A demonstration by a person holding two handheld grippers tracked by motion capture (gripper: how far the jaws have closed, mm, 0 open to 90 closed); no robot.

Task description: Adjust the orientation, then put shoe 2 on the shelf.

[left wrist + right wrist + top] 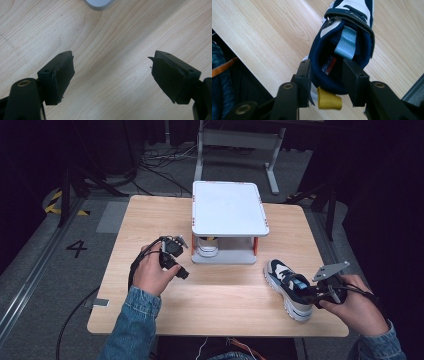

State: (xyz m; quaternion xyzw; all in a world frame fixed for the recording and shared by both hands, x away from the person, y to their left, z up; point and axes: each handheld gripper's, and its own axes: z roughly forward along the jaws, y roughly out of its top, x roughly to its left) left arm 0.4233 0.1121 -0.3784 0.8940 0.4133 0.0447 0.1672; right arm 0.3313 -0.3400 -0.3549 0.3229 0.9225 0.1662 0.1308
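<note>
Shoe (289, 287) position: it lies on the table (220, 300) at your right, near the front edge, sole down, toe pointing away from you toward the shelf (227, 210). It is navy and white with a white sole.

Right gripper (314, 292): your right hand (352, 307) holds it at the heel end of the shoe. In the right gripper view, the shoe (342, 47) sits with its heel collar between the two jaws. One jaw stands outside the collar, and the other reaches inside the opening. The left pad lies against the outer padding. The right pad sits close to the inner lining, but you cannot tell from this view whether it presses on it. A yellow loop (329, 101) hangs from the heel just below the jaws. A light blue loop (346, 43) runs down the tongue inside the opening. A strap (352, 18) crosses the upper beyond it.

Left gripper (175, 260): your left hand (152, 272) holds it over the table, just in front of the shelf's left corner and well apart from the shoe. In the left gripper view, the jaws stand wide apart with bare wood (112, 62) between them. Nothing is grasped. A grey corner of the shelf base (98, 3) shows at the top edge of that view.

Shelf: it stands at the centre of the table, white top on orange posts. A second shoe (206, 247) sits on its lower level at the left.
</note>
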